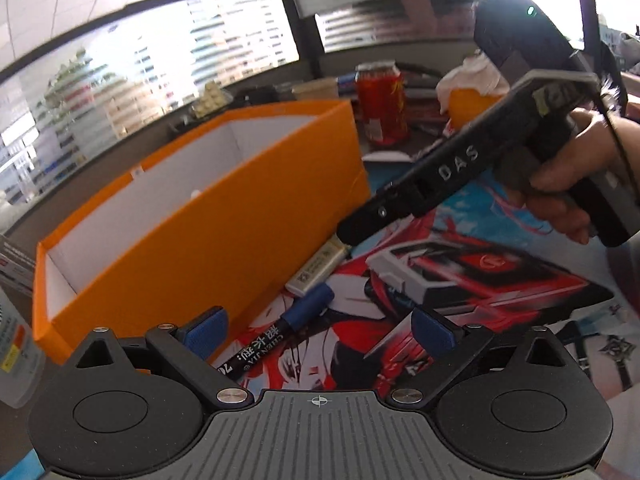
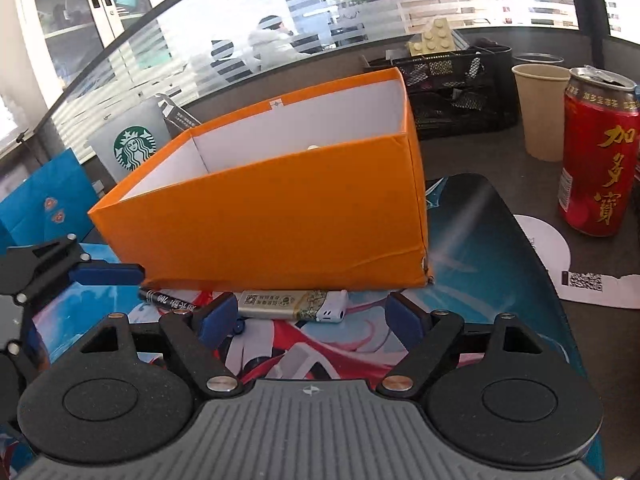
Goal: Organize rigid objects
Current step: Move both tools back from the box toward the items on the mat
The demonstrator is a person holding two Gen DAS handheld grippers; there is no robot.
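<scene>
Little looks sorted yet: the black marker pen with blue cap (image 1: 280, 332) and the silver printed lighter (image 2: 294, 306) lie on the bench's printed mat beside the orange cardboard box (image 2: 280, 216), while both left tongs (image 1: 316, 330) and right tongs (image 2: 308, 318) gape empty above them.

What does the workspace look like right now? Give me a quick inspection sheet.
Surface: printed desk mat over a dark desk.
Job's things: orange box open-topped; lighter and marker lie on the mat by its front wall.
Clutter: red can, paper cup, mesh organizer, paper sheet.
Grippers: left gripper open over the marker; right gripper open near the lighter.
Cables: black cable at the right hand.
Surroundings: office, striped glass partition.
</scene>
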